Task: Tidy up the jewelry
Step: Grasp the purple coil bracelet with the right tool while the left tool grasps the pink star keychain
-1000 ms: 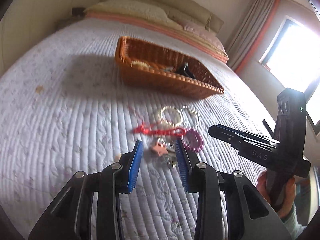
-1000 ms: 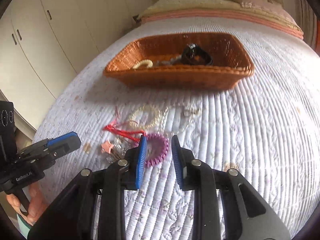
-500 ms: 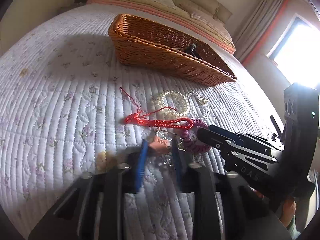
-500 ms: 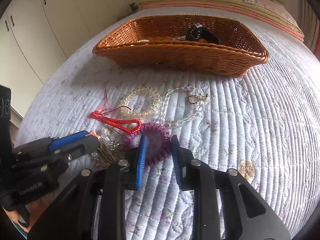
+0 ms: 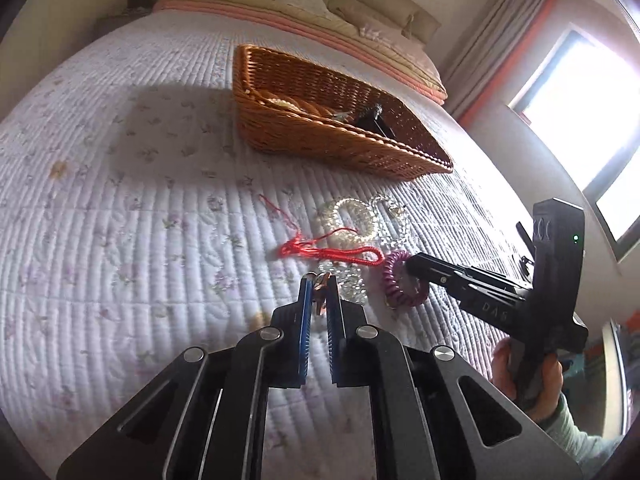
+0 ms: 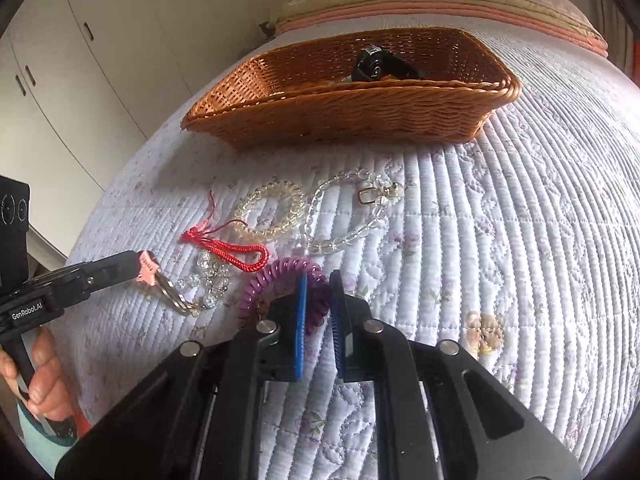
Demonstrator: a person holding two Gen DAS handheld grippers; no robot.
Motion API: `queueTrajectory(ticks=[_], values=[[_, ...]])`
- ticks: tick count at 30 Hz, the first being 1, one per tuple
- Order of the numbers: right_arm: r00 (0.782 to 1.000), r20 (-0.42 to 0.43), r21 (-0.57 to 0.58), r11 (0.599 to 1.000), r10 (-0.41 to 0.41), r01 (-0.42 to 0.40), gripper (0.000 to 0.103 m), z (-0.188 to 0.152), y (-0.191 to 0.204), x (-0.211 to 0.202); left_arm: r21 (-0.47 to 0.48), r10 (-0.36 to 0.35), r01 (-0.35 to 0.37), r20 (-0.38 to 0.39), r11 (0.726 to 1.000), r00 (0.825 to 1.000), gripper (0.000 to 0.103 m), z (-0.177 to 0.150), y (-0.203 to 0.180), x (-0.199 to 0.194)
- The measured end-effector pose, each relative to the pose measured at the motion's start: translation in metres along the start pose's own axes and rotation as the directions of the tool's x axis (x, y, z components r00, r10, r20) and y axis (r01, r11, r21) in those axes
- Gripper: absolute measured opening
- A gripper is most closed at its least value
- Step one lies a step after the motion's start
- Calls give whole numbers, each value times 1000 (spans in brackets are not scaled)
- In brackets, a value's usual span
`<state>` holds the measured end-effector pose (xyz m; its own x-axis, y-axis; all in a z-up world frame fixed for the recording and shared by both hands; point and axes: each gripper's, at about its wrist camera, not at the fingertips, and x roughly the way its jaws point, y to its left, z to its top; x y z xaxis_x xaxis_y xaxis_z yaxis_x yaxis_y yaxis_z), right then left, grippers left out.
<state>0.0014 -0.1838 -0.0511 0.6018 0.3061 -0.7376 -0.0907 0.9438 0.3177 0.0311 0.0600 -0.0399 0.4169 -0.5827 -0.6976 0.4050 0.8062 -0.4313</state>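
Two handheld black grippers with blue ribbed pads, low over a white quilted bedspread (image 6: 520,240) with faint floral print.

Left gripper (image 5: 317,280), lower centre of the left wrist view: jaws narrow, clamped on a small pink star-shaped charm (image 6: 146,269). Hanging from the charm in the right wrist view, lower left: a metal key ring (image 6: 172,294) and a cluster of clear faceted crystal beads (image 6: 208,280) trailing on the quilt.

Right gripper (image 6: 318,280), lower centre of the right wrist view: jaws narrow, pinching the near edge of a purple coiled plastic hair tie (image 6: 280,284) lying on the quilt.

Loose in mid-frame, between grippers and basket: a red braided cord loop with tassel (image 6: 236,246), a pale yellow round-bead bracelet (image 6: 270,212), and a clear glass bead strand with a gold clasp (image 6: 352,212).

Upper centre: an orange-brown woven wicker basket (image 6: 360,120), rectangular, shallow, already holding a black clip-like object (image 6: 374,64) and some pale pieces, too blurred to name.

Likely risks: charm grip shallow, at the very fingertips, so a slip on lifting; dangling crystal beads apt to snag the red cord just beside them and drag it along; springy coil apt to stretch or pop free of the pads; basket wall high enough to catch trailing pieces.
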Motion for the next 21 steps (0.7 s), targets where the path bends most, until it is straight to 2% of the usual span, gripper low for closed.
queueTrajectory(ticks=[3, 6, 9, 11, 16, 17, 18, 20, 21], values=[[1000, 5, 10, 1000, 6, -6, 9, -1, -2, -1, -61, -25, 26, 20, 998, 999, 4, -1, 18, -12], [1000, 6, 14, 1000, 8, -8, 9, -3, -4, -3, -164, 23, -17, 35, 986, 999, 5, -16, 33, -20], [1000, 7, 13, 1000, 6, -6, 9, -4, -3, -4, -212, 72, -68, 11, 975, 997, 6, -37, 36, -21], [1000, 8, 15, 1000, 10, -10, 9, -6, -7, -8, -214, 53, -52, 3, 975, 999, 5, -50, 34, -23], [1000, 8, 21, 1000, 16, -16, 9, -8, -8, -11, -153, -87, 80, -40, 985, 995, 6, -68, 8, -23], [1000, 9, 21, 1000, 16, -16, 9, -8, -8, -12, -130, -81, 74, -46, 989, 996, 6, -69, 4, -23], [1000, 10, 20, 1000, 18, -18, 9, -8, -8, -12, -103, -43, 39, -37, 994, 998, 6, -71, -1, -26], [1000, 14, 14, 1000, 23, -23, 9, -9, -8, -12, -24, 72, -71, 23, 997, 997, 21, -62, -5, -34], [1000, 13, 12, 1000, 22, -22, 9, -10, -8, -12, 14, 131, -132, 55, 991, 990, 52, -51, -4, -37]])
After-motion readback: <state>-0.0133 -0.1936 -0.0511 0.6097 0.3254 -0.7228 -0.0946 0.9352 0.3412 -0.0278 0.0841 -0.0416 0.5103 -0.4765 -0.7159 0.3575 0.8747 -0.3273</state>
